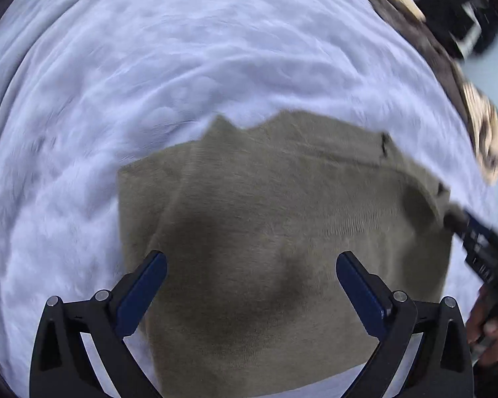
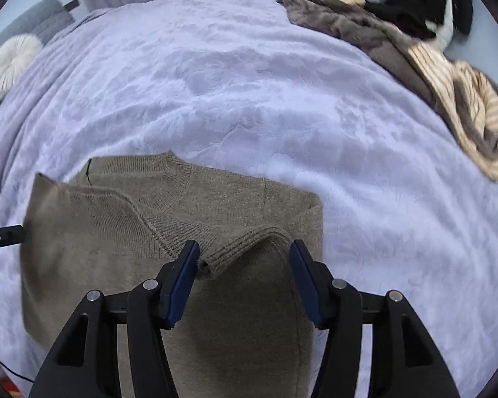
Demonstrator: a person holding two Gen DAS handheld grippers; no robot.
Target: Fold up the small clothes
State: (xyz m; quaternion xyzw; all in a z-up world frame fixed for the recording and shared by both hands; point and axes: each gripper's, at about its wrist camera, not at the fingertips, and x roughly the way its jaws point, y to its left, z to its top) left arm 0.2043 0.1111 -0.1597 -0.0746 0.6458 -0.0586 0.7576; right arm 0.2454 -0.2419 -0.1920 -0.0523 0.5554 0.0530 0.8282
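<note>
Wide bare blanket (image 2: 249,83) is left free beyond the sweater (image 2: 182,232); the far right edge is blocked by heaped clothes (image 2: 448,83).

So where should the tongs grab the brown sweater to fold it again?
Probably the ribbed cuff lying folded across the sweater. It humps up between the open right tongs, so come straight down from above and pinch that raised edge.

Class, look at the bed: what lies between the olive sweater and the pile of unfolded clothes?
Only bare lavender blanket separates sweater from pile, clearest in the right wrist view.
</note>
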